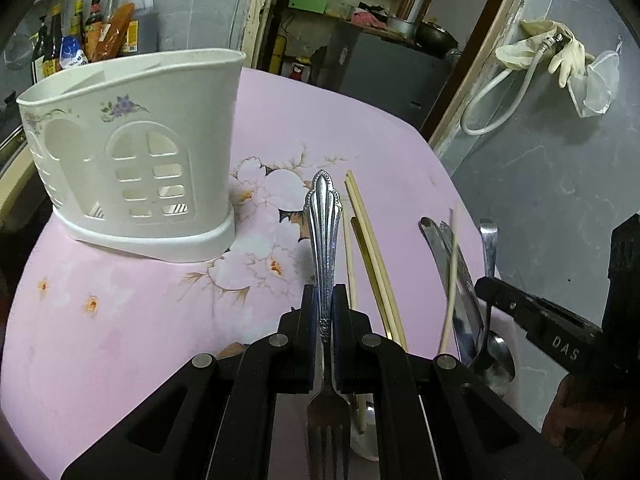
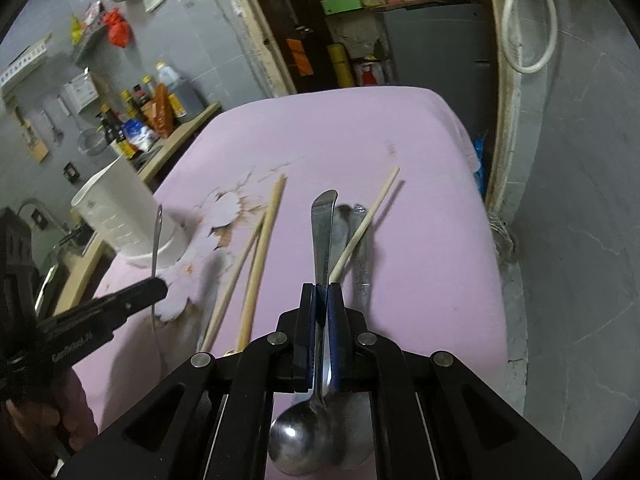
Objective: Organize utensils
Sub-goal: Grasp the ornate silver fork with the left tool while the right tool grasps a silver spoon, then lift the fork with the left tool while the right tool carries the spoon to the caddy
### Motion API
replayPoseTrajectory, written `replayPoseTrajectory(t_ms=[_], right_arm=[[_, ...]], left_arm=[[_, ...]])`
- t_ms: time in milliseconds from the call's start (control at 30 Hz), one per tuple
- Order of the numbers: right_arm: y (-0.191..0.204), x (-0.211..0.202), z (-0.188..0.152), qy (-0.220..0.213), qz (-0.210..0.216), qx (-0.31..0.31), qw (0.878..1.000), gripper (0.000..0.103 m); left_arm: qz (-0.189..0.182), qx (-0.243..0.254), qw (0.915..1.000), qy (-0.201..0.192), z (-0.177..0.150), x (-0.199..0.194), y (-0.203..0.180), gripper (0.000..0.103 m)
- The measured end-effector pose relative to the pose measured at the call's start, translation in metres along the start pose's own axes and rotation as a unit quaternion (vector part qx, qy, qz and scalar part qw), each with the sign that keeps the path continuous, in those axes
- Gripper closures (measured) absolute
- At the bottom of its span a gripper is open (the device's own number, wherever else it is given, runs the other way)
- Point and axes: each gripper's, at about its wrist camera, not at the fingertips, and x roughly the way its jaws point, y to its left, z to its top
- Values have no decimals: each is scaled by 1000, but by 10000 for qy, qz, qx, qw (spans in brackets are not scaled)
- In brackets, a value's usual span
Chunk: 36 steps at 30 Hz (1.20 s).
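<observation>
The left gripper is clamped on a fork, its tines cut off below; the right gripper pinches a spoon over the pink table. Chopsticks and a white caddy sit there. Lettering on the right gripper reads perhaps "DAS".

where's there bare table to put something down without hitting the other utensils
Bare pink table lies in front of the white caddy, left of the left tool holding the fork. The far end beyond the chopsticks is bare too. It is crowded between the tools: chopsticks, a knife, and the spoon in the right tool.
</observation>
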Motion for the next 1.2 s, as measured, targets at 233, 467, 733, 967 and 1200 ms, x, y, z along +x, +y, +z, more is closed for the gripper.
replayPoseTrajectory(t_ms=[233, 467, 733, 967, 1200], right_arm=[[6, -3, -5, 68, 216, -11, 9997, 102], [7, -15, -9, -48, 382, 39, 9993, 103], [16, -34, -15, -436, 334, -120, 9984, 103], [29, -49, -13, -814, 203, -242, 9962, 103], [49, -56, -4, -1116, 10, -287, 9933, 103]], left_arm=[[12, -44, 10000, -64, -4, -3, -1, 98], [101, -110, 9993, -349, -9, -24, 1, 98], [200, -192, 9968, -755, -7, -52, 2, 98], [137, -142, 9954, -940, 1, -69, 3, 98], [-18, 90, 9940, -1087, 14, -84, 8, 98]])
